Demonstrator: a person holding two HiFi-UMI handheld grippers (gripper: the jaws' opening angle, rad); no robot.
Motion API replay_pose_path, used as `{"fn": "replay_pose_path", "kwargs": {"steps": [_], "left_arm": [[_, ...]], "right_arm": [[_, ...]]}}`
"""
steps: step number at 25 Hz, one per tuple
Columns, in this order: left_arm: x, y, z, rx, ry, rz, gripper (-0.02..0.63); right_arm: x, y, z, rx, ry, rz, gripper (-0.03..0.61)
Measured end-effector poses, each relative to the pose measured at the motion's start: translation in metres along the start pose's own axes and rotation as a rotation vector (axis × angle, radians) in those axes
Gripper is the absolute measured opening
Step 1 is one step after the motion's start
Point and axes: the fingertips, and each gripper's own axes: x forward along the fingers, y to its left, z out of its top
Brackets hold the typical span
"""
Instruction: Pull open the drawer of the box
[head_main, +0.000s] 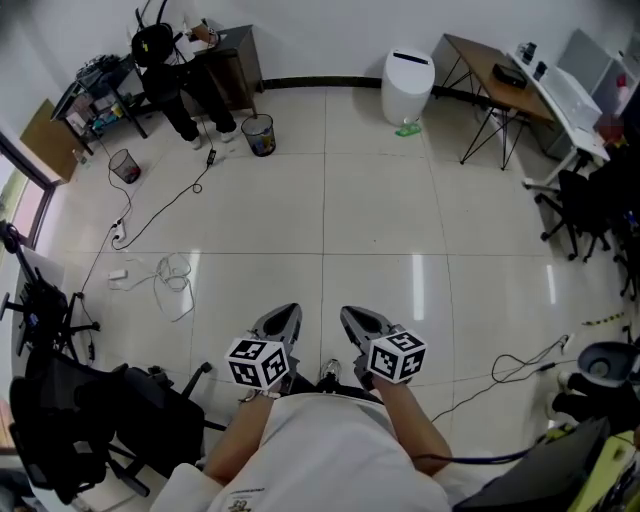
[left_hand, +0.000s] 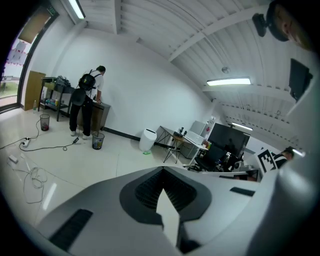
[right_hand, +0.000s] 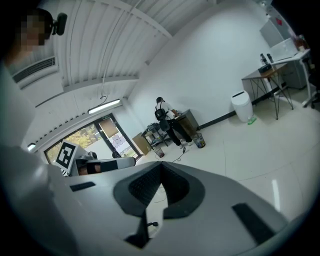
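No box or drawer shows anywhere, so we cannot judge its weight or where to grip. Our left tool (head_main: 285, 318) and right tool (head_main: 355, 322), at 6 o'clock, are clenched on nothing.

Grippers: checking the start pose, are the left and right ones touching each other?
Apart. Head view shows floor between the left gripper and the right gripper.

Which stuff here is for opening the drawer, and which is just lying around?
For the job: left gripper, right gripper, both shut, empty. No box or drawer shows.
Lying about: white bin, mesh basket, cable, desk, chair.
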Motion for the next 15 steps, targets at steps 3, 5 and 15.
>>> {"fn": "replay_pose_path", "kwargs": {"steps": [3, 5, 15], "left_arm": [[0.011, -0.005, -0.003, 0.01, 0.024, -0.017, 0.003], [0.017, -0.01, -0.005, 0.016, 0.037, -0.035, 0.003], [0.067, -0.038, 0.002, 0.047, 0.088, -0.145, 0.003]], "right_arm": [[-0.006, -0.011, 0.0, 0.022, -0.015, -0.019, -0.012], [-0.009, -0.017, -0.002, 0.037, -0.023, -0.036, -0.012], [-0.032, -0.058, 0.016, 0.08, -0.082, -0.138, -0.012]]}}
